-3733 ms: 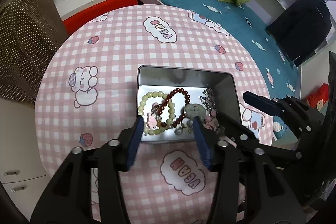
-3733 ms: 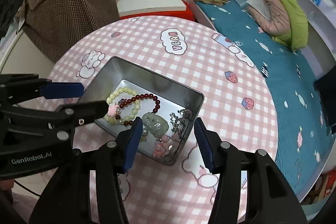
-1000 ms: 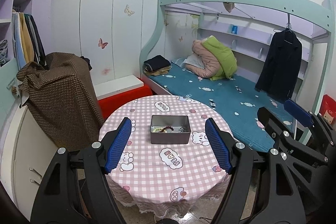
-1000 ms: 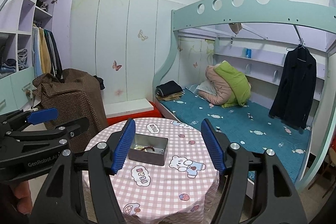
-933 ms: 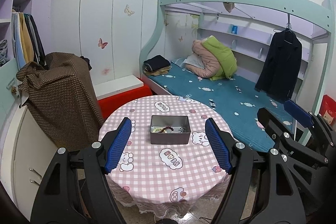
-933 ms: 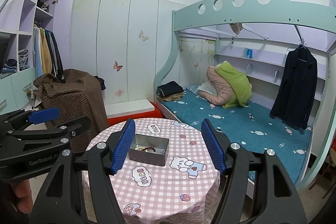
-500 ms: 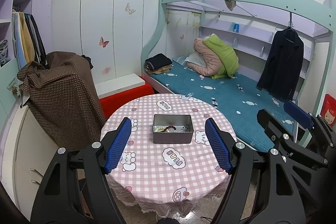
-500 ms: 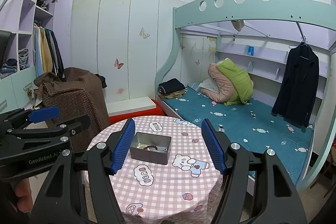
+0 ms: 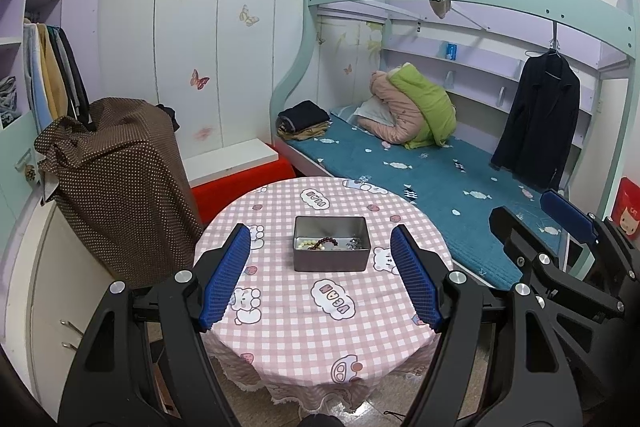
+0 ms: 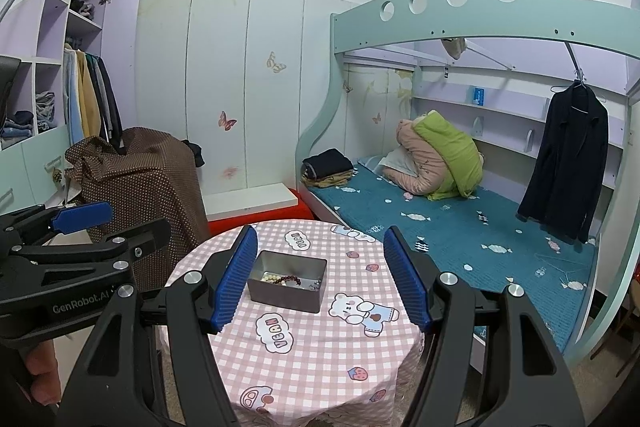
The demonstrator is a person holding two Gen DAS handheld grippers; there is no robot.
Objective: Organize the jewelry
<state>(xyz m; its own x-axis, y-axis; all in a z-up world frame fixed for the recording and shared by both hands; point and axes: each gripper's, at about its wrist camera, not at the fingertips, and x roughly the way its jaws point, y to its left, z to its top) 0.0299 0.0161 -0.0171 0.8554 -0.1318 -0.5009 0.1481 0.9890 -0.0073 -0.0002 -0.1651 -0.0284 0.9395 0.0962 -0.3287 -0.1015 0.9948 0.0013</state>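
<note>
A grey metal tin [image 9: 330, 259] stands in the middle of a round table with a pink checked cloth [image 9: 320, 315]. Bead bracelets and small jewelry [image 9: 328, 243] lie inside it. My left gripper [image 9: 320, 275] is open and empty, held well back from the table. My right gripper [image 10: 320, 279] is also open and empty, far from the tin [image 10: 286, 289], whose beads [image 10: 284, 281] show inside. The right gripper shows at the right of the left wrist view [image 9: 568, 215]; the left gripper shows at the left of the right wrist view [image 10: 80, 217].
A bunk bed with a teal mattress [image 9: 420, 171] stands right of the table. A brown dotted cover [image 9: 116, 187] drapes furniture at the left. A red and white bench [image 9: 236, 171] sits behind the table. A black coat [image 9: 540, 123] hangs from the bed frame.
Both grippers have pulled far back from the tin and opened wider since 3.7 s ago. Over the last second the view has crept slightly closer to the table.
</note>
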